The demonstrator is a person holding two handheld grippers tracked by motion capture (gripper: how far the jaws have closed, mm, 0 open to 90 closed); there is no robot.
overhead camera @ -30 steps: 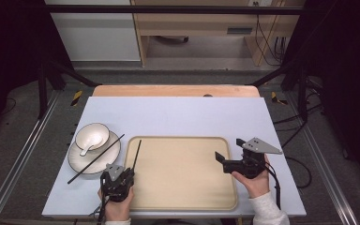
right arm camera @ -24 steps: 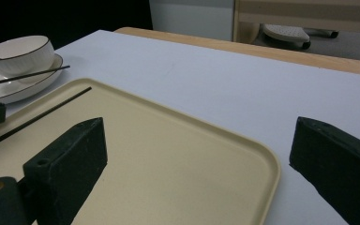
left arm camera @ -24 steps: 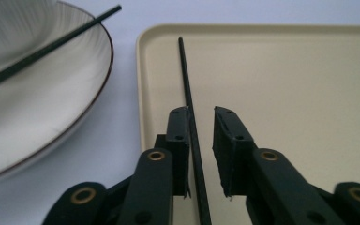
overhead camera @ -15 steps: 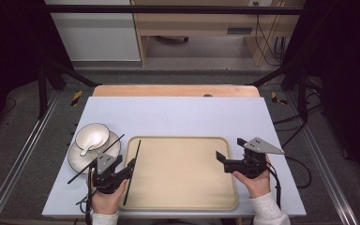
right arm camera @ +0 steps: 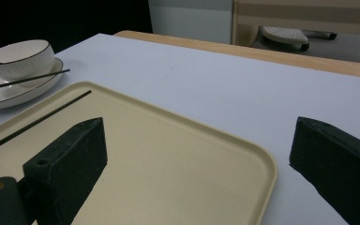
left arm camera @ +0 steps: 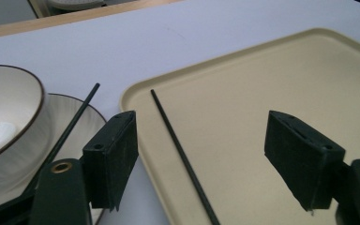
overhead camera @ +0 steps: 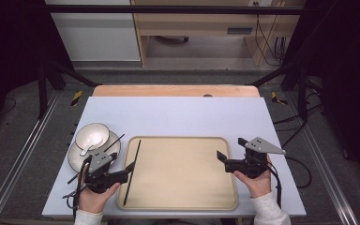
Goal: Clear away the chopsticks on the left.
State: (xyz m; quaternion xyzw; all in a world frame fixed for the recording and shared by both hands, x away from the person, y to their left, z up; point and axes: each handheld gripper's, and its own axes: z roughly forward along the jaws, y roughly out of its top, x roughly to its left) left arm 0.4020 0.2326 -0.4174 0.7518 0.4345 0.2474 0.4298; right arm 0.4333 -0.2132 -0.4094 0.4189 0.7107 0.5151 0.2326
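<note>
Chopstick one [overhead camera: 132,171] lies on the tray [overhead camera: 183,204] along its left edge | chopstick two [overhead camera: 104,151] rests across the plate [overhead camera: 75,159] left of tray, likely next | left gripper [overhead camera: 130,168] jaws just opened wide, empty, above tray's left edge | right gripper [overhead camera: 221,158] open, empty, over tray's right side

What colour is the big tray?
The tray is pale yellowish beige, plain with no pattern; the high view shows it best.
</note>
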